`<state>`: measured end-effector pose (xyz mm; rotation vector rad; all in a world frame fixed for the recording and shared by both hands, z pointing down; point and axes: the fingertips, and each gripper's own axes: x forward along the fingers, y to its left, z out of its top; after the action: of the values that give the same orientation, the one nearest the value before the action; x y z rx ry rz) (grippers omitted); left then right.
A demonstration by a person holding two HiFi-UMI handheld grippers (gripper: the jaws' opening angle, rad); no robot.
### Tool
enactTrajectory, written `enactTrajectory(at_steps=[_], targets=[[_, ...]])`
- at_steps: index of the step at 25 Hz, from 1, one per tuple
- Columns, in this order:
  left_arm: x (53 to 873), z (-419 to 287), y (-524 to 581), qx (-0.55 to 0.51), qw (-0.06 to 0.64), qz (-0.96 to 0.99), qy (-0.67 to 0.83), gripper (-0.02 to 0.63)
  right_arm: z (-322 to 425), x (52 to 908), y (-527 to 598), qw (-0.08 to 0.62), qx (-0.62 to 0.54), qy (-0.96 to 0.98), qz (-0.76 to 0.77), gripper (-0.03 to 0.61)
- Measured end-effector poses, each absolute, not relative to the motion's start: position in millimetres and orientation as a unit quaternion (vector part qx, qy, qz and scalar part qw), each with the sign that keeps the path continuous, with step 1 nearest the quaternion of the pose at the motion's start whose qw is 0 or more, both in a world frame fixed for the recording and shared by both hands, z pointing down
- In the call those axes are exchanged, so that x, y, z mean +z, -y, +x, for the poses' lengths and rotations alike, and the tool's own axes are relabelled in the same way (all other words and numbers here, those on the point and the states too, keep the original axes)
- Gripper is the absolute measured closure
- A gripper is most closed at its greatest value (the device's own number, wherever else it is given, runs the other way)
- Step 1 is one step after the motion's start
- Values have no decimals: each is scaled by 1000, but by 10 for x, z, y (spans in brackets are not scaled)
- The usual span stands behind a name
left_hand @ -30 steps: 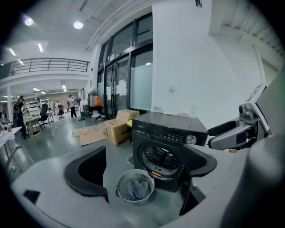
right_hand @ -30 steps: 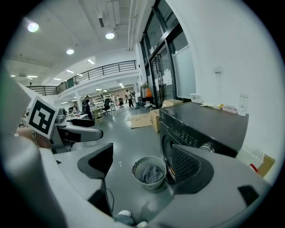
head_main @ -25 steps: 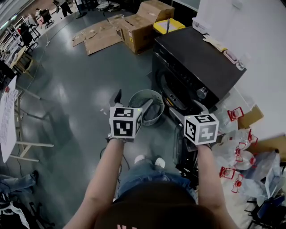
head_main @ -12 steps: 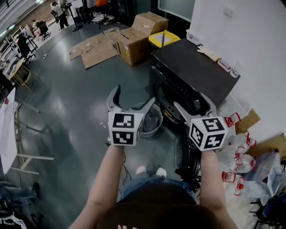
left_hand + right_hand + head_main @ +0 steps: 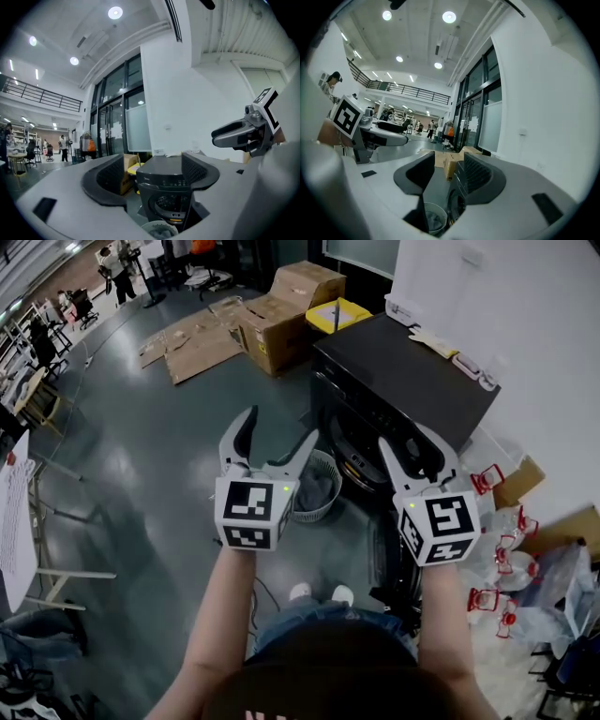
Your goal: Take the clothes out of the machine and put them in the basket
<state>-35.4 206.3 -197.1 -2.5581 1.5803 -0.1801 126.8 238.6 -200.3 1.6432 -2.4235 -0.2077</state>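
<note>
A black front-loading washing machine (image 5: 403, 381) stands by the white wall, its door hanging open low in front. A round grey basket (image 5: 317, 486) with grey clothes in it sits on the floor beside it. Both grippers are held up level in front of the machine, side by side. My left gripper (image 5: 279, 432) is open and empty; its jaws have just been closing. My right gripper (image 5: 408, 441) is open by a narrower gap, also empty, and its jaws have just been closing too. The left gripper view frames the machine (image 5: 166, 187) and the basket (image 5: 159, 229) between the jaws.
Cardboard boxes (image 5: 281, 315) and flattened cardboard (image 5: 197, 334) lie on the grey floor behind the machine. Plastic bags with red clips (image 5: 506, 559) pile up at the right. A white table (image 5: 14, 521) stands at the far left. People stand far off.
Both grippers have risen from basket height to in front of the machine. Their jaws stand narrower than before, the right one most.
</note>
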Motion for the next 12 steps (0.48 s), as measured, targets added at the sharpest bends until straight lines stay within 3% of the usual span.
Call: enactTrajectory(at_steps=[2,6,7,12], targets=[[-2057,-402,-2099,-52,79,-846,-524,350,1252,-2089,-2429,95,-81,817,563,429],[-2155,-440,-2146,-46,96,-849,-517,534,1261,-2237,-2513,64,-93,816,567,571],[-2167,-442,-2155,-44,98,-852,-513,593,1266,-2252,-2520,59,-93,816,567,575],[-2236,-479,-2166,-30,103,-854,-510,611,1323,-2334,-2523,56,-103,809,575,577]])
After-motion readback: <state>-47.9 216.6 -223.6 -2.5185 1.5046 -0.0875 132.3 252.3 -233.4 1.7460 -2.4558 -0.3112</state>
